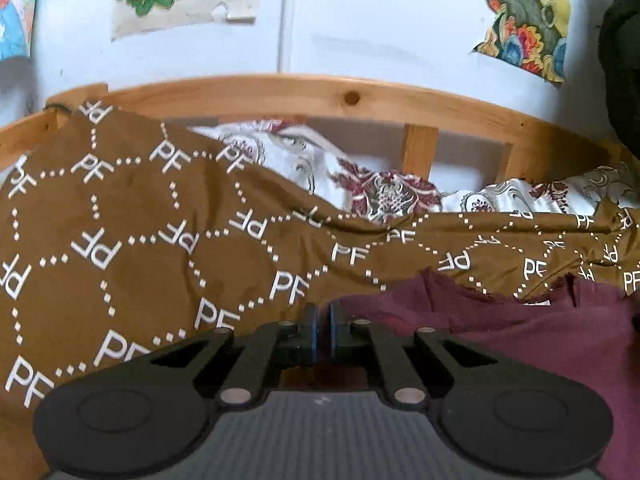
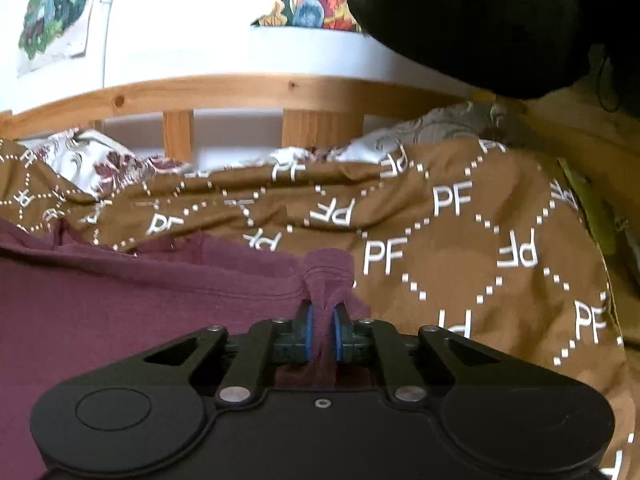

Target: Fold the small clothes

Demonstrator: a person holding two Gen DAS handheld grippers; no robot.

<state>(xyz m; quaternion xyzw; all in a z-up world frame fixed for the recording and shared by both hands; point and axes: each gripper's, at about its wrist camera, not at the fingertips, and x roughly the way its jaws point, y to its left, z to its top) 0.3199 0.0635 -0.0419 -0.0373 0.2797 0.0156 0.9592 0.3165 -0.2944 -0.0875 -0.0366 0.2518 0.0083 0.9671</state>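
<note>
white "pf" letters repeat across the brown bedspread as the right tongs pinch the maroon garment, left tongs clenched, grip unclear.

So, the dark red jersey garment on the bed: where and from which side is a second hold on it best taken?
Probably the free left corner of the dark red jersey garment, approached low from the left, over the brown lettered bedspread. The right gripper has its jaws shut on the bunched right edge, and the cloth lies flat between, so opposite corners match.
</note>
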